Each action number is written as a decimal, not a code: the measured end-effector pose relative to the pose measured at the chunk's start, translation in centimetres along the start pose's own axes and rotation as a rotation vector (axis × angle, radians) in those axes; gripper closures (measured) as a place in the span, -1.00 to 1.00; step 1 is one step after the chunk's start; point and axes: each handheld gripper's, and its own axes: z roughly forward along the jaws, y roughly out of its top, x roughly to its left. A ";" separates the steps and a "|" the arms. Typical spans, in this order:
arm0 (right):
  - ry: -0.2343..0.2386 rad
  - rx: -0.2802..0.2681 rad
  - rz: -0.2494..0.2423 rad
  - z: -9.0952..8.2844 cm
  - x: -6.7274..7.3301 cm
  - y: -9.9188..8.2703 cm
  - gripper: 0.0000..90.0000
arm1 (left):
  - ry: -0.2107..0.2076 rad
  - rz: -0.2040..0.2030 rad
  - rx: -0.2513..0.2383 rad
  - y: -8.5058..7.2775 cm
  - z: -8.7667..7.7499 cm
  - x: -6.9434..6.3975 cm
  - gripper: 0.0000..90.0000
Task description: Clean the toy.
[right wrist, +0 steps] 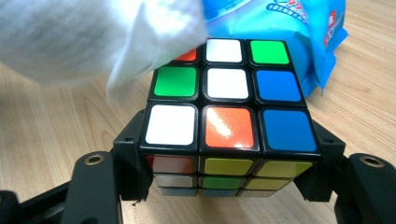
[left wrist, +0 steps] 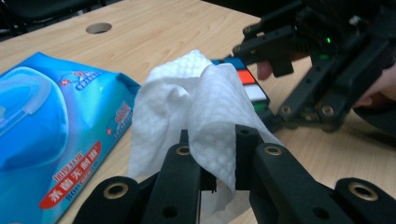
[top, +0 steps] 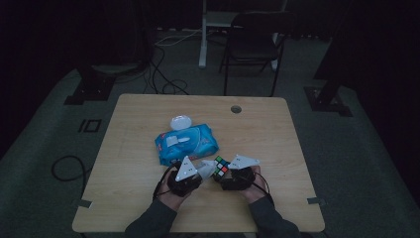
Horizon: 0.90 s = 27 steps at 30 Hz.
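While the right gripper clamps the multicoloured 3x3 puzzle cube, the left gripper, pinching the crumpled white wet wipe, sits just beside its top face.

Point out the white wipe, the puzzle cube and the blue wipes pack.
white wipe (left wrist: 187, 88), left gripper view, on its bunched upper fold.
puzzle cube (right wrist: 227, 83), right gripper view, on the centre white square of its top face.
blue wipes pack (top: 198, 141), high view, on its blue wrapper.

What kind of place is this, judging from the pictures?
Probably a lab or recording room, not a home: a plain wooden table on grey carpet, black stand bases, loose floor cables and an empty chair in dim light.
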 end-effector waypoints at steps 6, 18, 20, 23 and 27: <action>-0.007 -0.012 0.017 -0.3 -0.3 0.1 -0.23 | 0.003 -0.004 0.033 -0.8 0.2 -0.1 0.89; -0.005 -0.030 0.023 -0.6 -0.3 0.2 -0.23 | -0.006 -0.015 0.095 -2.1 1.8 0.0 0.89; -0.001 -0.041 0.031 -0.7 -0.4 0.3 -0.23 | -0.007 -0.020 0.109 -2.4 2.1 0.1 0.89; -0.004 -0.046 0.034 -0.9 -0.4 0.4 -0.23 | -0.009 -0.023 0.124 -2.7 2.6 0.1 0.89; -0.004 -0.045 0.032 -0.8 -0.4 0.3 -0.23 | -0.010 -0.026 0.126 -2.8 2.7 0.1 0.89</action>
